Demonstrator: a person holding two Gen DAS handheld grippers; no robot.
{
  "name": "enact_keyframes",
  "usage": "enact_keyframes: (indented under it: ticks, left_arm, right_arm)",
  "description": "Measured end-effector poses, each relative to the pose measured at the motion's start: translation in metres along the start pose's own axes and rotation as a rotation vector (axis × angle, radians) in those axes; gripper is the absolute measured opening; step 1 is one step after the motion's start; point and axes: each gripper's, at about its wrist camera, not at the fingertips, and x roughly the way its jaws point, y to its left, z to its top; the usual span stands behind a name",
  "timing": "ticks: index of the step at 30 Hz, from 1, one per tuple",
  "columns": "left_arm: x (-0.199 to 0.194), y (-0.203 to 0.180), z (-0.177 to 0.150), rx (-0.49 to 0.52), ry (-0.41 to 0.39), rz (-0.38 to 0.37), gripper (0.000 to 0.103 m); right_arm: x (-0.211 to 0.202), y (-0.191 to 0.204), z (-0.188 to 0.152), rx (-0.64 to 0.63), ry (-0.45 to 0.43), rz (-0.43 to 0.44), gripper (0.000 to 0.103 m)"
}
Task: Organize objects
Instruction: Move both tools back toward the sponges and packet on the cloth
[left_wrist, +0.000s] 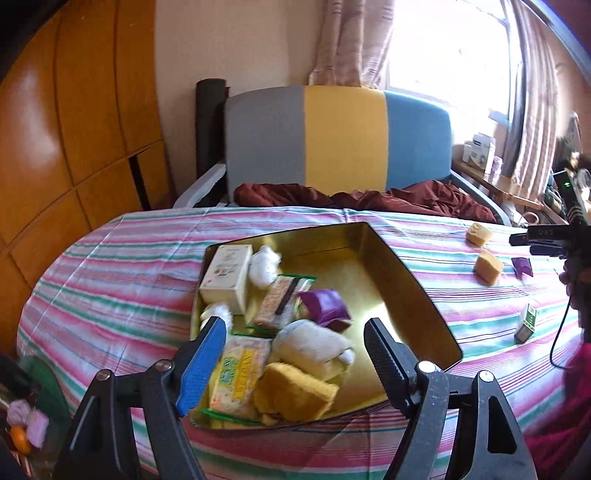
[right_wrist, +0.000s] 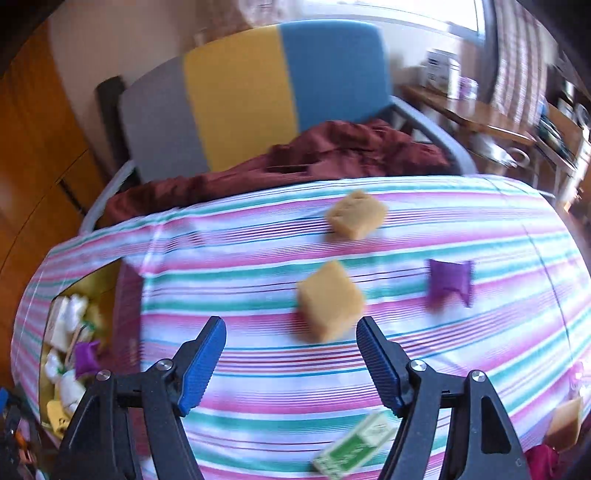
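A gold-lined metal tin (left_wrist: 399, 280) is seen at the centre of the striped tablecloth (left_wrist: 110, 266), packed along its 9 o'clock side with a cream box (left_wrist: 225, 273), purple pouch (left_wrist: 325, 304), yellow sponge (left_wrist: 295, 391) and snack packets. The left gripper (left_wrist: 295, 363) is held wide open and empty above it. The right gripper (right_wrist: 291, 363), equally parted and empty, is pointed toward a tan sponge (right_wrist: 330, 301) at its 12 o'clock.

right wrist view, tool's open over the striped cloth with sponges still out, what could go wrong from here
1. The view is motion-blurred, so the right tool may close off-centre on the nearer sponge and push it away.
2. The small green box lies under the tool, near the table's front edge; a sweep could knock it off.
3. The tin is crowded on its left side, so a sponge dropped there may roll back out.
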Motion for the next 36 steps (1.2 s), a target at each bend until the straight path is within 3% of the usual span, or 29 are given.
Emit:
enact_keyframes:
  ticks: [10,15,21,27,36]
  left_arm:
    - [0.014,-0.053,0.023,0.116,0.017,-0.047,0.079]
    - [0.027,-0.083,0.034,0.169,0.039,-0.081,0.079]
    - [0.042,-0.122,0.048,0.23,0.048,-0.132,0.079]
    - [0.066,-0.156,0.071,0.21,0.104,-0.235,0.079]
    - [0.107,-0.21,0.1,0.24,0.153,-0.308,0.079]
  right_arm:
    - [0.009,-0.126,0.003,0.268,-0.049,-0.185,0.075]
    - [0.021,-0.168,-0.016,0.44,0.01,-0.171,0.075]
    - [0.013,-0.172,-0.016,0.466,-0.009,-0.119,0.075]
    - [0.011,-0.175,-0.019,0.497,-0.011,-0.108,0.075]
    - [0.014,-0.192,-0.025,0.592,0.015,-0.06,0.075]
